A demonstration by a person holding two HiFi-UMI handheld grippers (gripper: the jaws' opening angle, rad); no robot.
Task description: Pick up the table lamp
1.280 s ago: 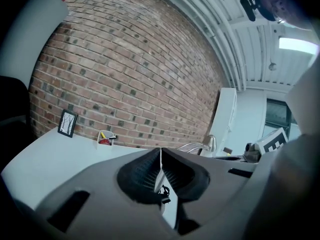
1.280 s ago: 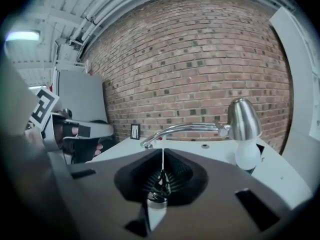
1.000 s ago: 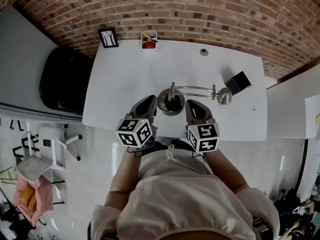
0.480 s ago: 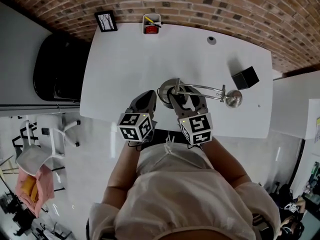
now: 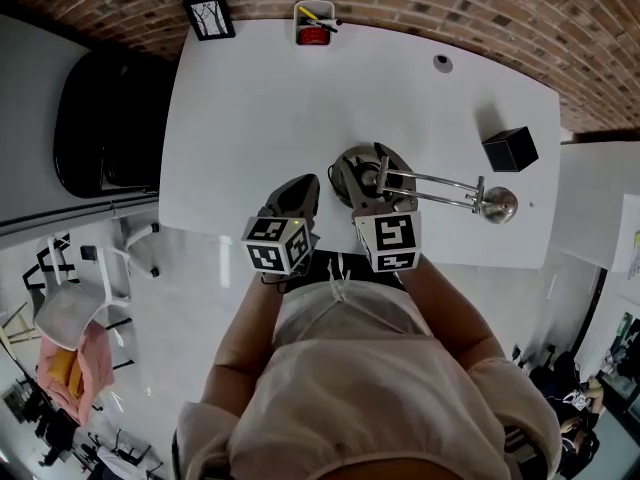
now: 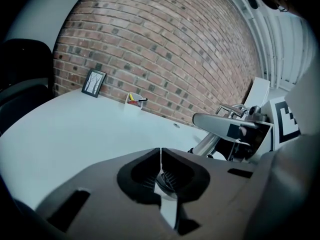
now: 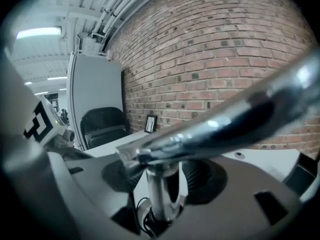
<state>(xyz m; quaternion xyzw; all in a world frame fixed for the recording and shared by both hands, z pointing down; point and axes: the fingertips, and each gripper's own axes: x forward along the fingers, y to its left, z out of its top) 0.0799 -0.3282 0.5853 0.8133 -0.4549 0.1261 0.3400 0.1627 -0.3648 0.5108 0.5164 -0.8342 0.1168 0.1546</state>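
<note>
Table lamp (image 5: 440,189) stood on the white desk (image 5: 250,98) near the front edge, round base down, chrome arm running right to the small head. Right claw (image 7: 162,176) was over the base with jaws opening, wide apart. The lamp's upright stem stood between them, and the pads showed gaps on both sides, so no grip. Left claw (image 6: 160,156) sat just left of the base, jaws closed together with nothing between, apart from the lamp. At the back edge of the desk were 1 picture frame (image 5: 209,16) and 1 pen holder (image 5: 314,23). A black box (image 5: 510,149) sat at the right, beyond the lamp head. A black chair (image 5: 100,118) stood left of the desk.
</note>
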